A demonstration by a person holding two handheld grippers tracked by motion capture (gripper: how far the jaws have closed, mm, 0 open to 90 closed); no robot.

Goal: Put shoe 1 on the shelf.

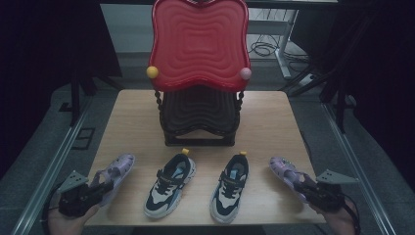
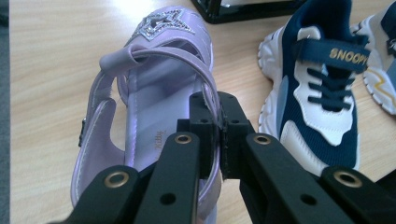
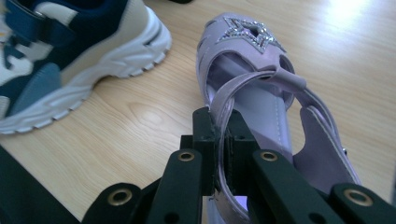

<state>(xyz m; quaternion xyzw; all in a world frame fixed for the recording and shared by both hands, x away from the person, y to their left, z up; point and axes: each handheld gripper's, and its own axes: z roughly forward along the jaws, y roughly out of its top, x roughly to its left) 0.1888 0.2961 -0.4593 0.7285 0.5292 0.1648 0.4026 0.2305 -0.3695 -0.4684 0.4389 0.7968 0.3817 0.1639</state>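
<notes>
Four shoes lie in a row along the near edge of the wooden table (image 1: 132, 112), toes pointing away from the person toward the red and black rack (image 1: 199, 73) at the far middle. The left sandal (image 1: 115, 176) sits close to the table's left edge, its long axis leaning slightly right; the right sandal (image 1: 288, 174) sits close to the right edge, leaning slightly left. Between them stand the left sneaker (image 1: 170, 185) and the right sneaker (image 1: 230, 188), with bare wood on each side of them and a clear band between the shoes and the rack.

The left gripper (image 2: 219, 126) has its jaws closed tight on the left sandal's strap (image 2: 205, 88) at the inner side. The right gripper (image 3: 222, 135) is likewise pinched shut on the right sandal's strap (image 3: 229, 98). Both sandals show a glittery star (image 2: 161, 23) on the toe.
</notes>
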